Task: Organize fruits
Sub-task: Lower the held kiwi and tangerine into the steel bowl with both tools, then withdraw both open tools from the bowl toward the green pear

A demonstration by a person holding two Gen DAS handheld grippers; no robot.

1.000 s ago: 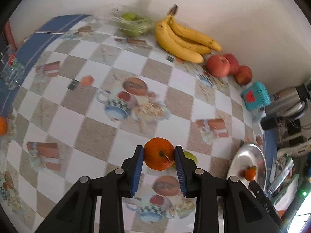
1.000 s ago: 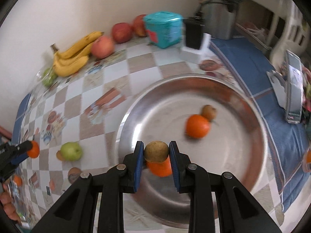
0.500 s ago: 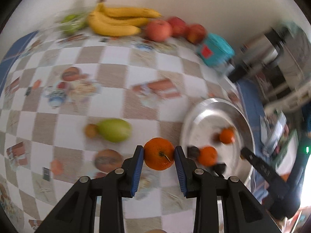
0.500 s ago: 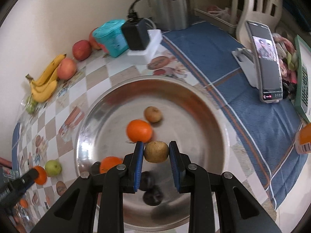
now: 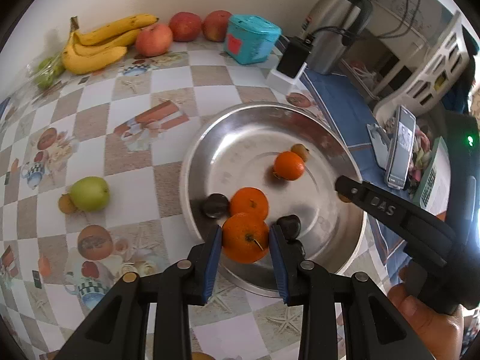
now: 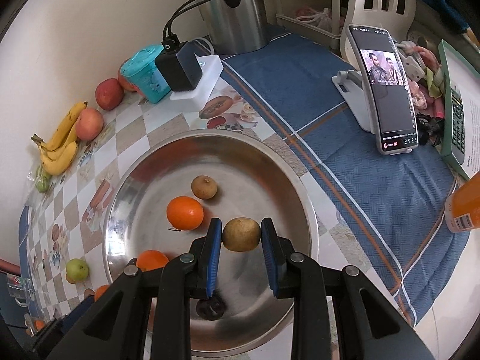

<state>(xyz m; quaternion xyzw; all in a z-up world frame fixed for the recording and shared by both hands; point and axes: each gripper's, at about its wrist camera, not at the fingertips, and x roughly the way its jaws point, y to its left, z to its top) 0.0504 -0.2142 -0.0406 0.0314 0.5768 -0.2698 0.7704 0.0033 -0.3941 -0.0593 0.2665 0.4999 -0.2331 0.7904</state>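
My left gripper (image 5: 245, 241) is shut on an orange (image 5: 245, 241) and holds it over the near rim of the steel bowl (image 5: 327, 138). My right gripper (image 6: 241, 235) is shut on a small brown fruit (image 6: 241, 234) above the same bowl (image 6: 303, 192). In the bowl lie two oranges (image 5: 249, 203) (image 5: 289, 165), a brown fruit (image 6: 204, 187) and two dark fruits (image 5: 215, 205) (image 5: 288, 225). The right gripper's arm (image 5: 390, 210) reaches in from the right in the left wrist view.
A green apple (image 5: 89, 193) lies on the checkered cloth left of the bowl. Bananas (image 5: 96, 45), red apples (image 5: 153, 39), a teal box (image 5: 252, 42), a charger (image 5: 292, 60) and a steel kettle (image 5: 333, 30) line the wall. A phone on a stand (image 6: 385, 90) stands right.
My left gripper has carried the orange right, from over the cloth to the bowl's near rim. My right gripper has moved farther across the bowl with the brown fruit.
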